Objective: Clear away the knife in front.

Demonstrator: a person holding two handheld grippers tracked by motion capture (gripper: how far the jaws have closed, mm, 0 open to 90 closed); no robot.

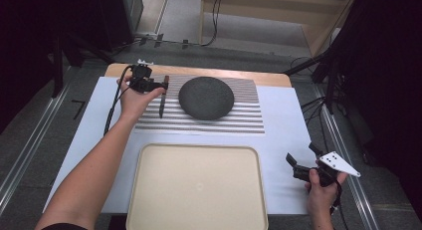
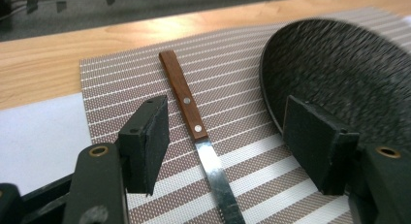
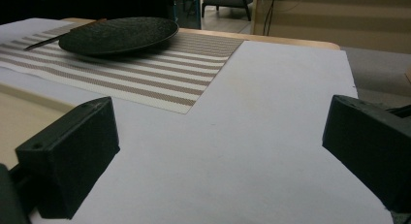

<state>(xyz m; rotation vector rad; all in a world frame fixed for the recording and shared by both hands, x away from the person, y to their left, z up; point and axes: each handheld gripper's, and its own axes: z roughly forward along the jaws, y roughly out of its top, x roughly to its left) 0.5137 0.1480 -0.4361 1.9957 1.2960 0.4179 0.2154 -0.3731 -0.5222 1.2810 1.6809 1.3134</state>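
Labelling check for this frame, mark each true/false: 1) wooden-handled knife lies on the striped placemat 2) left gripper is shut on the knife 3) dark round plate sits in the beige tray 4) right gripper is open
1) The wooden-handled knife lies on the striped placemat: true.
2) The left gripper is shut on the knife: false, its jaws stand open either side of it.
3) The dark round plate sits in the beige tray: false, it rests on the placemat.
4) The right gripper is open: true.

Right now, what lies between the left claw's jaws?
The knife, lying flat on the striped placemat, sits in the gap of the open left claw, untouched, per the left gripper view.
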